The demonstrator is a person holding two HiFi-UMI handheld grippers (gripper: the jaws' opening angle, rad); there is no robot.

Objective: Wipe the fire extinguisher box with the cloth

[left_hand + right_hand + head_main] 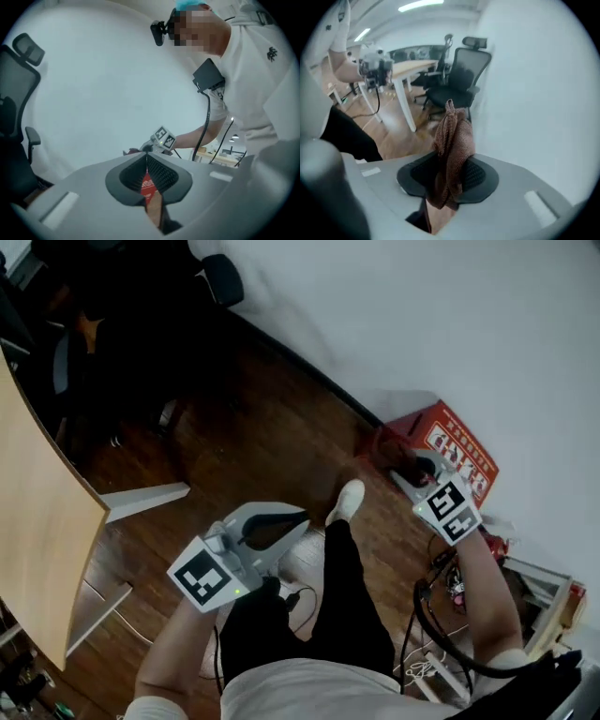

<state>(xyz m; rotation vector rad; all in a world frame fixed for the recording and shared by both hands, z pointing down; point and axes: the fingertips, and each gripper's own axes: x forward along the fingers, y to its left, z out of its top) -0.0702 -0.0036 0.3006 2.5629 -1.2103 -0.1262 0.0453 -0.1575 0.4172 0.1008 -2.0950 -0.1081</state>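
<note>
Right gripper [411, 470] is held out low toward the wall [422, 324], its marker cube [451, 509] turned up to the head view. In the right gripper view the jaws of this gripper [451, 171] are closed on a brown cloth [453, 133]. The cloth is pinched between the pads, with one bunched end standing up past the tips and a shorter fold hanging below them. The fire extinguisher box [452, 444], red with white print, is found just ahead of the right jaws, set on the wooden floor [253, 437] against the wall. The cloth [400, 457] is seen at the box's corner nearest the tips; whether it touches cannot be told. A black office chair [459, 77] and a light-topped desk [405, 70] are noted beyond the cloth and to its left in the right gripper view. Left gripper [292, 521] is held back, well apart from the box and nearer the person's body, above a white shoe [348, 502] and dark trouser leg. In the left gripper view its jaws [146, 161] are brought together at the tips with nothing between the pads. A strip of the red box [147, 185] is glimpsed through the slit below them. Straight ahead of the left tips the right gripper's marker cube [164, 138] is seen. Black cables [429, 615] are seen trailing behind the right gripper along the forearm. The pale edge of a desk [42, 521] is noted off to the outer side of the left gripper.
</note>
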